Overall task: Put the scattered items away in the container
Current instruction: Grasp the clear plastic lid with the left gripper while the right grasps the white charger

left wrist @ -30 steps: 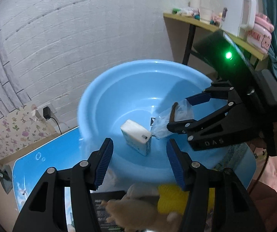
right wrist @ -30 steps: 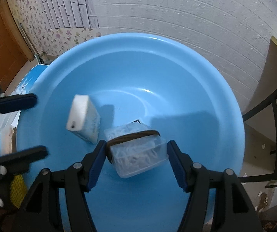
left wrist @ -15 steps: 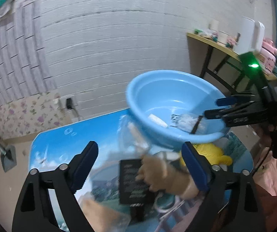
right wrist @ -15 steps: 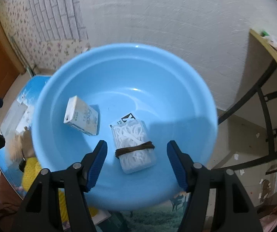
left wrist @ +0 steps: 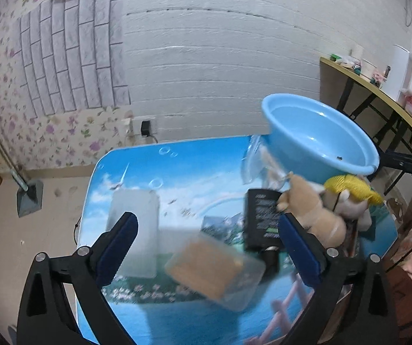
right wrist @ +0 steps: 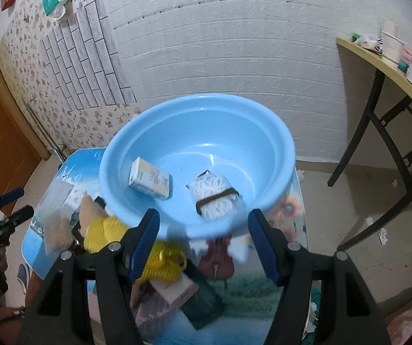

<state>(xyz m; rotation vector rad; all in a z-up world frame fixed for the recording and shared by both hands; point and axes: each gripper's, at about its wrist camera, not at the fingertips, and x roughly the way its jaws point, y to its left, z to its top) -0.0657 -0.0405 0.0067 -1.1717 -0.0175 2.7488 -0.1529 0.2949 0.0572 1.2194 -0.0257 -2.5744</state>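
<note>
Jaws opening on left gripper (left wrist: 206, 244) (empty), angled down over table (left wrist: 137, 172).

Glossy, probably plastic basin (right wrist: 278, 155)

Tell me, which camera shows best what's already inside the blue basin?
The right wrist view: it looks down into the basin, showing a small carton and a clear box. The left wrist view shows the basin from the side, contents hidden.

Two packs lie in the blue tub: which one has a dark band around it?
The clear pack of white bits, on the right in the basin. The carton left of it is a plain printed box with no band.
</note>
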